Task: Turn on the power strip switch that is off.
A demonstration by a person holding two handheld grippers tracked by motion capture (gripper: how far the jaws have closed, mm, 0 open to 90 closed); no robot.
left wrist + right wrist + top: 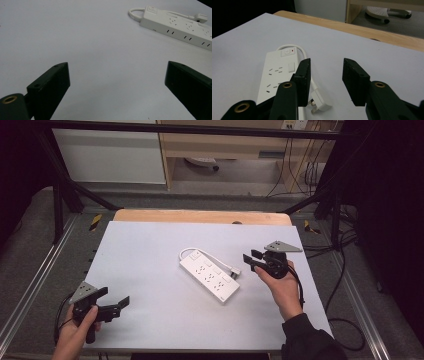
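Two tongs on my rig: right tongs [325, 80], part-spread, pinching nothing, just beside the white plastic plug [318, 100]; left tongs [117, 90], spread wide near my table edge. One white oblong plastic power strip [209, 275] lies mid-table [150, 270], cord looped behind it.

My left gripper [119, 304] held low with jaws wide apart, my right gripper [251, 259] raised, jaws partly closed on nothing

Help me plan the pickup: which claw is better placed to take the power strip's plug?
Right. The right claw sits beside the plug, jaws apart; the left claw hangs far off near the table's front-left corner.
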